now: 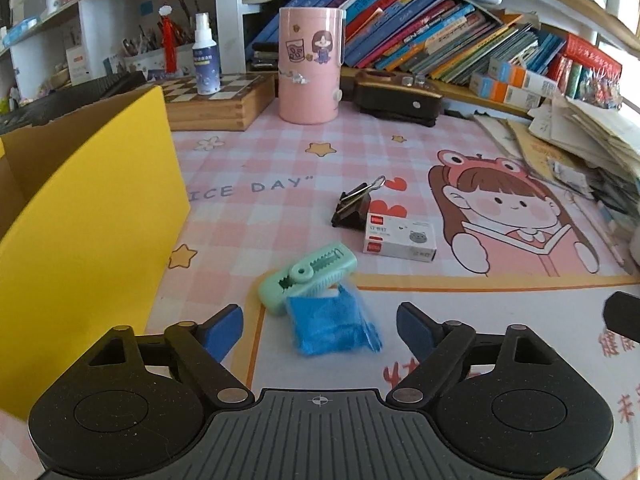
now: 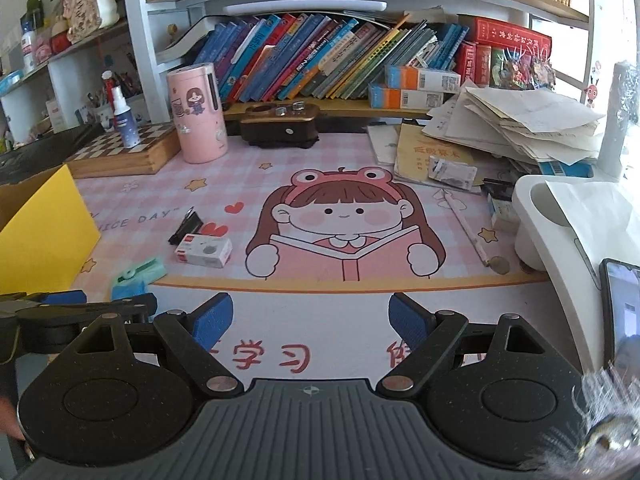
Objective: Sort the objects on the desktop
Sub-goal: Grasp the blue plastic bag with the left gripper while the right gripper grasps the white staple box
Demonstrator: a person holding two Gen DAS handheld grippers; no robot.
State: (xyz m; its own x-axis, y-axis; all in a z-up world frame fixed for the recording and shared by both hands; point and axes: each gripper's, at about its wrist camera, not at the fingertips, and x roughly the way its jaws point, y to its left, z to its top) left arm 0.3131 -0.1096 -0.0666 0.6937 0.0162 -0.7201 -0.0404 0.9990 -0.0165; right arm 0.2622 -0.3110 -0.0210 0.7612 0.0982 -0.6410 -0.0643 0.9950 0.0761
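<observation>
A mint green clip [image 1: 308, 276] lies on the pink desk mat, clamped on a blue plastic packet [image 1: 332, 326]. My left gripper [image 1: 320, 330] hovers just short of the packet, jaws open, with the packet lying between the blue pads [image 1: 222, 330] and untouched. Beyond sit a black binder clip [image 1: 354, 206] and a small white staple box [image 1: 400, 238]. In the right wrist view the same green clip [image 2: 140, 272], binder clip [image 2: 186, 226] and box [image 2: 204, 251] lie at the left. My right gripper [image 2: 310, 322] is open over bare mat, holding nothing.
A yellow cardboard box [image 1: 80, 240] stands open at the left. A pink cylinder holder [image 1: 310, 66], wooden chessboard [image 1: 216, 100], spray bottle [image 1: 206, 56] and black stapler [image 1: 396, 100] line the back under bookshelves. Paper piles [image 2: 512, 128], a white lamp base [image 2: 548, 220], pencil [image 2: 468, 228] and phone [image 2: 622, 312] crowd the right.
</observation>
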